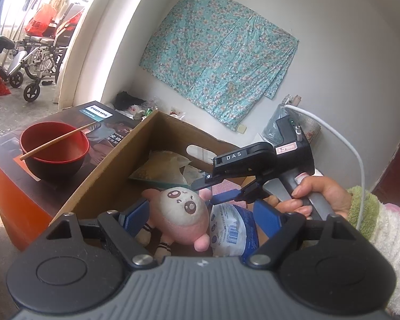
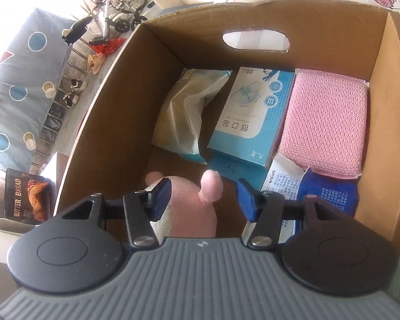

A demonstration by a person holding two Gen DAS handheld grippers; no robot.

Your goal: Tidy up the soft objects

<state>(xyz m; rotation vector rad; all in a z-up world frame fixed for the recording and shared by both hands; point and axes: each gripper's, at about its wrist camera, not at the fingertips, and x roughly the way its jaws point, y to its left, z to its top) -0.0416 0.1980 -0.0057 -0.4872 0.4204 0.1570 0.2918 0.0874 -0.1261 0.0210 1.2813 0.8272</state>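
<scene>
A pink and cream plush toy [image 1: 184, 213] lies face up on the floor of a brown cardboard box [image 1: 112, 176]. My left gripper [image 1: 201, 213] hovers over it, jaws wide, its pads clear of the toy. In the right wrist view the plush toy [image 2: 192, 210] sits between the blue pads of my right gripper [image 2: 203, 200], which stands open; the right pad is clearly apart from the toy. A hand in a fuzzy sleeve holds the right gripper [image 1: 213, 190] over the box. A pink mesh sponge [image 2: 325, 128] lies at the box's far right.
Also in the box [image 2: 114, 122] are a blue plaster carton [image 2: 250, 122], a pale bagged pack [image 2: 181, 117] and a blue-white pouch [image 2: 328, 194]. A red bowl [image 1: 54, 146] with a chopstick stands on a Philips carton [image 1: 98, 122] at left. A Butter Bread pack [image 2: 26, 200] lies outside.
</scene>
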